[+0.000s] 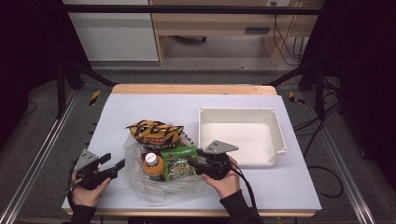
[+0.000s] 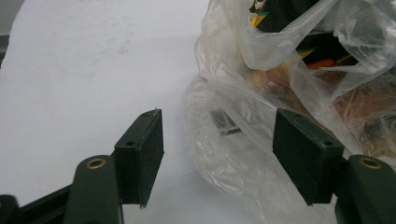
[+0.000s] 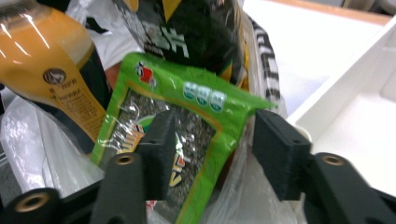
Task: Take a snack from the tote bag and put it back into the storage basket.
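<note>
**Green packet between the right tongs at the bag's mouth**

A pale surface (image 1: 140, 112) fills the middle of the high view, with dark floor and light cabinets beyond it in the upper part of the frame. A white tray (image 1: 280, 135) sits right of centre. Just left of it lies a clear plastic bag (image 1: 140, 186), crumpled and open, holding a black-and-orange snack bag (image 1: 156, 132) towards the top, an orange bottle (image 1: 152, 166) with a white cap below it, and a green packet (image 1: 179, 164) to the bottle's right.

The right tongs (image 3: 210, 149), at lower centre of the high view, point left into the bag. In the right gripper view the green packet (image 3: 182, 140) lies between their jaws, which stand apart; the left jaw is against the packet's face, while the right jaw stands just off its edge, so no clamp is seen.

The left tongs (image 2: 217, 149), at the lower left of the high view, are apart too. The bag's thin film (image 2: 243, 154) bulges between their jaws, near the right one.
</note>
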A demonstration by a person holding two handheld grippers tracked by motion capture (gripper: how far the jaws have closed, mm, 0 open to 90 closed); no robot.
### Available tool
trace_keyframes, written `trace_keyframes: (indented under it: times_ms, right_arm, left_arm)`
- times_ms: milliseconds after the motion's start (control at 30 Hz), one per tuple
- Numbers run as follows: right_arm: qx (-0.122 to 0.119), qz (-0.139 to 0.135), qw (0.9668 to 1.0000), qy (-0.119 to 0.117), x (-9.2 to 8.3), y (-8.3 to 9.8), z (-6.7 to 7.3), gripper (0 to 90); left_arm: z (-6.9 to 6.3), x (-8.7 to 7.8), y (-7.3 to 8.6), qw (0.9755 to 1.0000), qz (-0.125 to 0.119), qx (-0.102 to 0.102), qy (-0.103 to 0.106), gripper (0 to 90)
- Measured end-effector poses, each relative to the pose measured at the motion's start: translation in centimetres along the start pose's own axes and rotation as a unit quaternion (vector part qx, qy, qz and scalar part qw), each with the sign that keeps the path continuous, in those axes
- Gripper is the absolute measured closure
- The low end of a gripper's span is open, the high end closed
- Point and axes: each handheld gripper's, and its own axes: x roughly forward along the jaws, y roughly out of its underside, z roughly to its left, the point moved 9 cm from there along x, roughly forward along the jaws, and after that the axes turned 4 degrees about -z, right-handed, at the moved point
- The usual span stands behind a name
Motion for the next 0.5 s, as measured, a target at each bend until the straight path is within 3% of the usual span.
trace_keyframes:
  times_ms: [333,433,500]
  right_arm:
    - [0.018,0.026,0.9995,-0.006,1.7,0.9,0.1,56.4]
    - [0.03,0.021,0.9993,-0.012,1.4,0.6,0.0,68.6]
    - [0.031,0.019,0.9992,-0.016,1.2,0.5,0.0,71.7]
  left_arm:
    - [-0.1,0.1,0.1,1.0,0.006,0.002,0.004,33.3]
    - [-0.1,0.1,0.1,1.0,0.005,0.002,0.004,33.4]
    - [-0.1,0.1,0.1,1.0,0.005,0.003,0.004,33.4]
